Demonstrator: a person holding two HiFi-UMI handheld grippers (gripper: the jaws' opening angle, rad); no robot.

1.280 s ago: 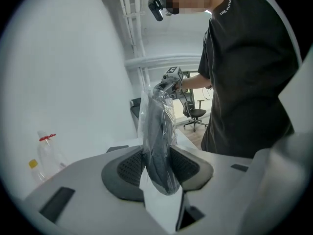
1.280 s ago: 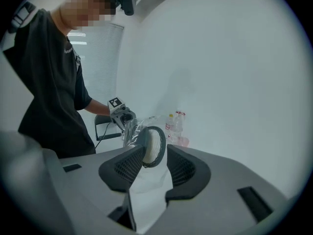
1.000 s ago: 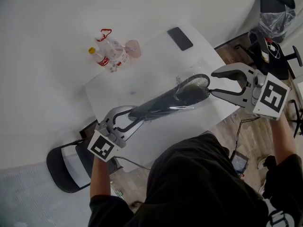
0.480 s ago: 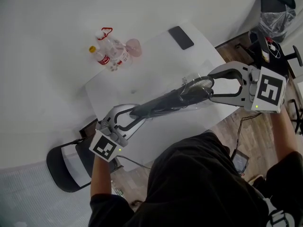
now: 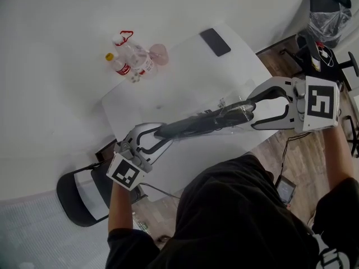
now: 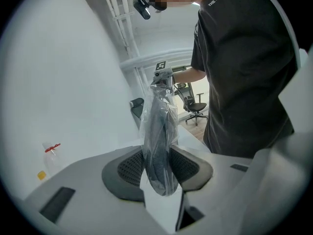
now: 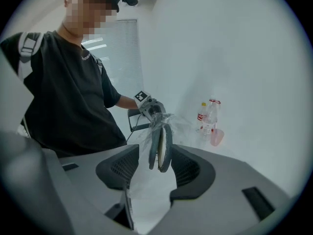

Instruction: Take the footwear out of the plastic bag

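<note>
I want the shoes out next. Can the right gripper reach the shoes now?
Probably yes: the right gripper's open jaws flank one end of the shoes without pressing, and only the thin bag lies between. The left gripper clamps the other end.

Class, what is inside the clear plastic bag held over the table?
Dark footwear, two flat pieces side by side. Anything behind them in the bag is covered.
</note>
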